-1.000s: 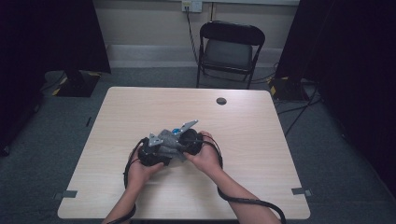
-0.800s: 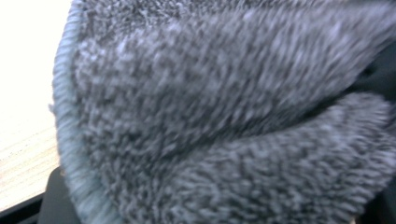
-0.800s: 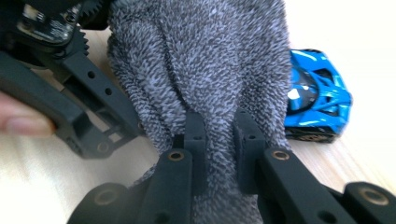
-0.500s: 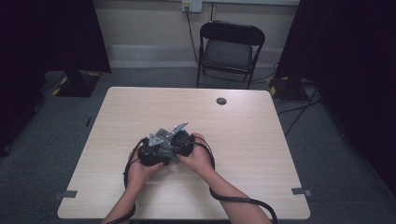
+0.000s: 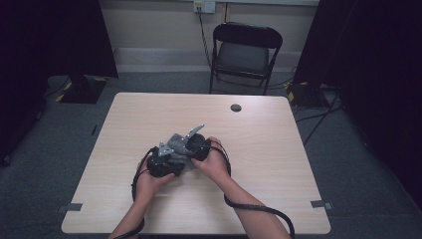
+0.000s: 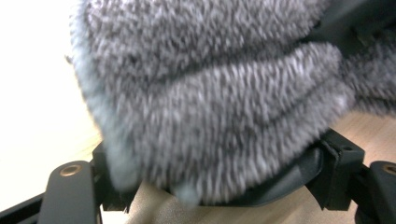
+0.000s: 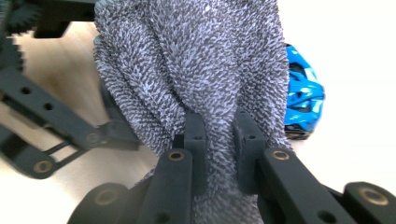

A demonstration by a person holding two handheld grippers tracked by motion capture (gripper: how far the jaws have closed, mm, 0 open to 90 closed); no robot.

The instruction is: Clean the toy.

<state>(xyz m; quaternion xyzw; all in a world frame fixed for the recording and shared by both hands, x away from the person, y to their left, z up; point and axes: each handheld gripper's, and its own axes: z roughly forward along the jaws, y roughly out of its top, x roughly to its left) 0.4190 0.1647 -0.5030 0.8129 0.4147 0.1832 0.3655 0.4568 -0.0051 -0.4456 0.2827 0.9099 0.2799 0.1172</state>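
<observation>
Both grippers met over the middle of the bench (image 5: 278, 149), nearer the person's side. A grey knitted cloth (image 5: 175, 144) hung bunched between them, just above the wood.

Right gripper (image 7: 219, 135): jaws nearly together, pinching a gathered fold of the cloth (image 7: 187, 60). The pile bulged out on both sides of the pads, so the bite looked firm.

Left gripper (image 6: 205, 186): jaws stood wide, with a thick roll of the cloth (image 6: 210, 93) lying between them. Whether the pads pressed on it I could not tell; the fabric hid them.

A blue object (image 7: 301, 93) sat behind the cloth in the right gripper view; too partial to identify.

Handling, by judgement: soft, light, limp, fuzzy. It would sag and fold wherever unsupported, and would not break. The nap should give good friction, so slipping is unlikely once a fold is well inside the pads. Best hold would be a gathered edge or corner, pinched deep; a thick bundle may squeeze out sideways.
</observation>
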